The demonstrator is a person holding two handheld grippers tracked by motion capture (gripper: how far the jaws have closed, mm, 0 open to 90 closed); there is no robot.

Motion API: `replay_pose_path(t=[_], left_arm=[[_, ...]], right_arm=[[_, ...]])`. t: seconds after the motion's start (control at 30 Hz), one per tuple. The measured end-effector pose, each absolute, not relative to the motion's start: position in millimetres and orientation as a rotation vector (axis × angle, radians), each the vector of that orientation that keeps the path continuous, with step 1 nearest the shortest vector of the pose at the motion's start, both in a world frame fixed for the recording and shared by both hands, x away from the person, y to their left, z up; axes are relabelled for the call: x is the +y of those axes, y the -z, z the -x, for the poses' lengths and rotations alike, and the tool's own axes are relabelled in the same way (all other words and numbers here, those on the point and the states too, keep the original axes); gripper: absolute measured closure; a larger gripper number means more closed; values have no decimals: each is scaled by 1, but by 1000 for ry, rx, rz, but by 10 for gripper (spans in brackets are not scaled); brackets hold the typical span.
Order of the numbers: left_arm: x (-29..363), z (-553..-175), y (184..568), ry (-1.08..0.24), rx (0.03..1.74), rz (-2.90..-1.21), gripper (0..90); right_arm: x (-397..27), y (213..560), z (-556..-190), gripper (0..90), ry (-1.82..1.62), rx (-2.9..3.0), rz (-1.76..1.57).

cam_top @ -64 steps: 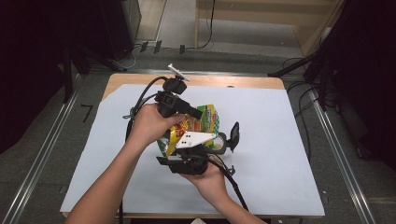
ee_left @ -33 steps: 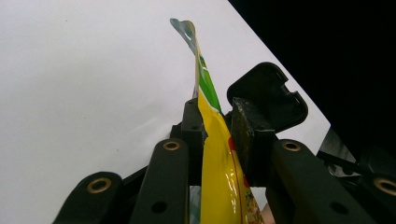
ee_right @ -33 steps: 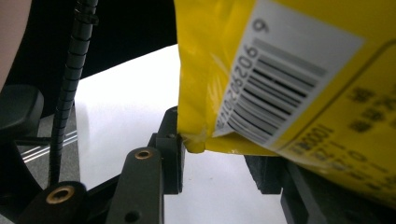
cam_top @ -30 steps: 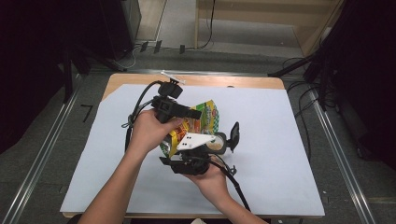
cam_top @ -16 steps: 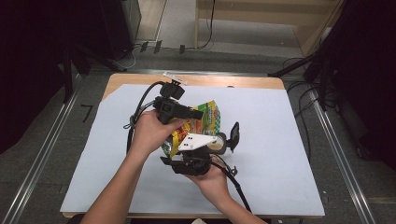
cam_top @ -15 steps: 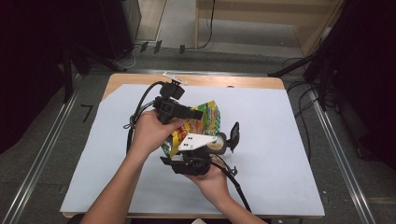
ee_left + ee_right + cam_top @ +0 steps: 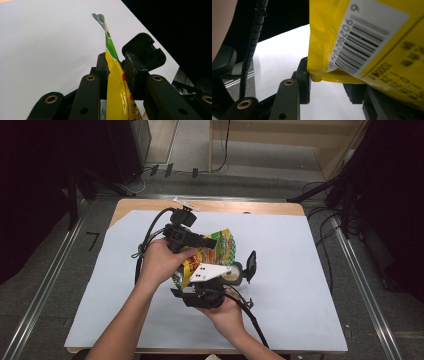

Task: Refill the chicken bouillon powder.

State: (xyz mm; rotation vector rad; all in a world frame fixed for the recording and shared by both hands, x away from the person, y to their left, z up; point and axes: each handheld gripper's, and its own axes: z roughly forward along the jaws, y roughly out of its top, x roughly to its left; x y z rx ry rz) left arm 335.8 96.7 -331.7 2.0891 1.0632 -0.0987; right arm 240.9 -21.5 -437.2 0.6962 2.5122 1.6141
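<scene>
Both grippers hold the yellow snack bag (image 7: 212, 251) above the white table (image 7: 310, 270): left gripper (image 7: 117, 72) pinching its edge, right gripper (image 7: 327, 87) clamping its corner.

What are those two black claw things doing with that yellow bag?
A person holds a gripper in each hand over a white table. The left gripper is pinching the edge of a yellow snack bag. The right gripper has the bag's barcode corner between its jaws; whether it is squeezing is unclear. Both are holding the bag up.
</scene>
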Motion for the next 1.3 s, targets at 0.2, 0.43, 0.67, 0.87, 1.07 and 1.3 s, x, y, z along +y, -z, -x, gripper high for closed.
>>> replay_pose_path(t=[0.2,0.43,0.67,0.87,1.07,1.3], left_arm=[[97,-335,331,96,1062,-2091,741],[96,-334,331,98,1056,-2092,744],[97,-334,329,96,1058,-2086,742],[99,-335,328,107,1072,-2077,740],[100,-336,328,116,1076,-2078,740],[101,-337,329,115,1084,-2073,740]], right_arm=[[-22,437,-240,627,-1623,2512,-704],[-21,438,-239,634,-1649,2508,-715],[-21,437,-238,634,-1661,2506,-718],[-21,434,-237,635,-1676,2510,-717],[-20,434,-237,638,-1678,2521,-717],[-20,433,-237,640,-1681,2519,-713]])
